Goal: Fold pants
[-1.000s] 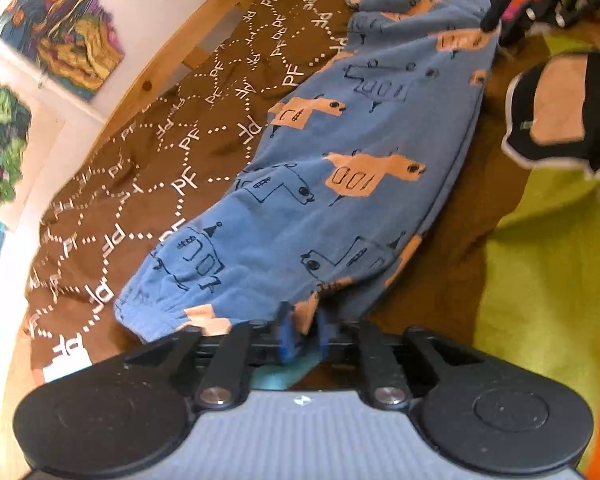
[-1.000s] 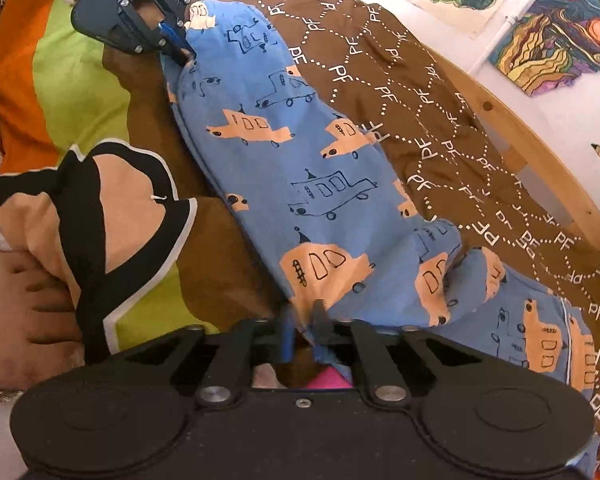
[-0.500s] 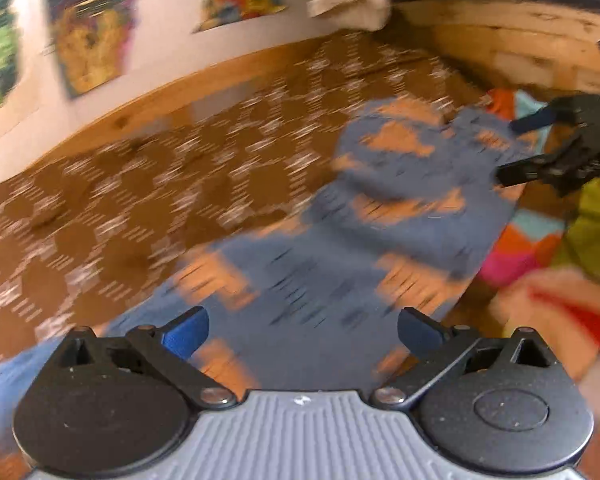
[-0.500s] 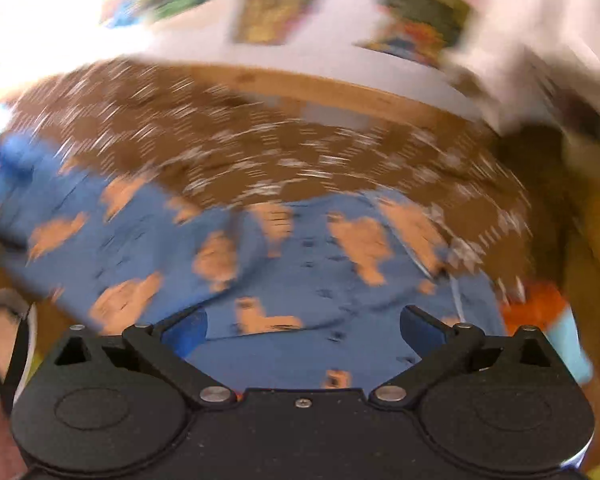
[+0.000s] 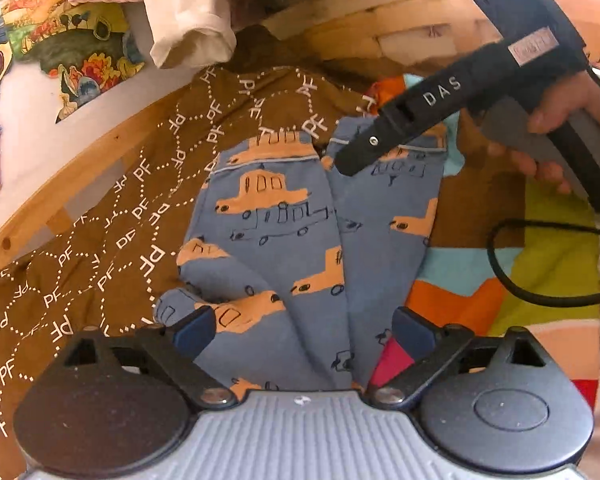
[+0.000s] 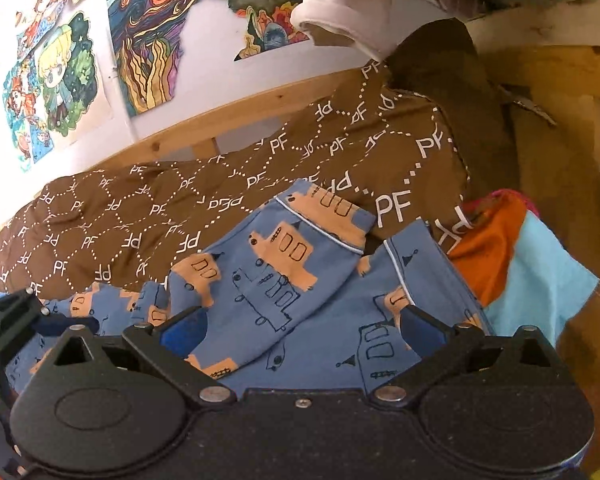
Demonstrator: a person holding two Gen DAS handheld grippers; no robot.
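Blue pants [image 5: 284, 240] with orange car prints lie on a brown "PF" bedcover [image 5: 112, 216], legs side by side, waistband at the far end. My left gripper [image 5: 300, 330] is open and empty just above the near end of the pants. My right gripper [image 6: 300, 330] is open and empty over the waistband half of the pants [image 6: 300, 280]. In the left wrist view the right gripper's body [image 5: 452, 96], held by a hand, hangs over the waistband. The left gripper [image 6: 16, 320] shows at the left edge of the right wrist view.
A wooden bed rail [image 5: 80, 160] and a wall with colourful drawings [image 6: 60, 80] run behind the bed. Light garments [image 5: 188, 20] hang above. A multicoloured blanket [image 5: 500, 272] lies right of the pants. A black cable [image 5: 540, 292] loops over it.
Both grippers were shut on the pants' edge a second ago; they have let go, opened and swung round to face the wall. The pants now lie doubled up and shorter.
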